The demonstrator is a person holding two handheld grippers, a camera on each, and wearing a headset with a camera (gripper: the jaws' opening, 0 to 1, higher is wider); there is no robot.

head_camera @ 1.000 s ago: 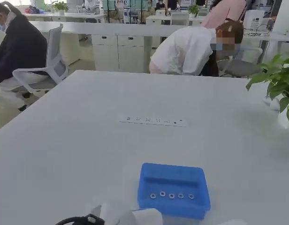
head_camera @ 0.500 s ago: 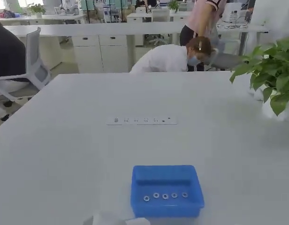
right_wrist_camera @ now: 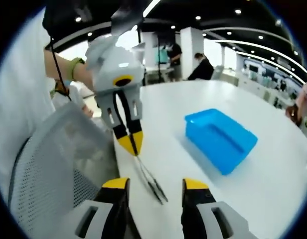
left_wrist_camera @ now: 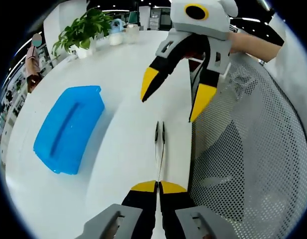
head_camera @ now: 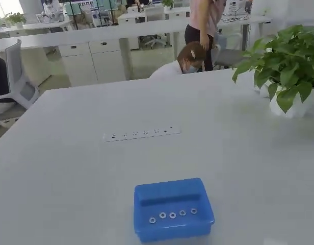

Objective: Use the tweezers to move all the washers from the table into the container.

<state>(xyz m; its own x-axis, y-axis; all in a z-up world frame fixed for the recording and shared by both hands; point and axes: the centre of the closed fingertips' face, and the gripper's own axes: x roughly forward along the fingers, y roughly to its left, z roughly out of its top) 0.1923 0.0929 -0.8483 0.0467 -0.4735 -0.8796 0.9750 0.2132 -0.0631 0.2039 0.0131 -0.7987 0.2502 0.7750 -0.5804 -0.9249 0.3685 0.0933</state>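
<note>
a: which step are we on?

b: a late one, i'd say. five washers (head_camera: pixel 173 215) lie in a row on the floor of the container (head_camera: pixel 172 232), toward its near wall. every washer i can find is in there.

a: and the tweezers?

b: the left gripper (left_wrist_camera: pixel 158 186) has its jaws pressed tight together on the handle end of the tweezers (left_wrist_camera: pixel 159 144). they point forward over the near edge of the table (head_camera: pixel 70 168), beside a mesh chair (left_wrist_camera: pixel 233 149). the prongs sit almost together, and i can't make out anything between the tips.

a: the other hand?

b: the right gripper (right_wrist_camera: pixel 155 185) holds nothing and its jaws stand wide apart. it faces the left one, just ahead of the tweezer tips and not touching them. the container is off to one side of both, well apart.

a: so what's in hand?

b: my guess is that the carrying is done, or that this is a pause between trips. the next move calls for a look over the table for a stray washer. if one turns up, the tips must come down around its thin rim, pinch it, and carry it over the container wall before letting go. a flat washer on a smooth top could skid from a loose pinch. if none turns up, the tweezers can be set down.
</note>
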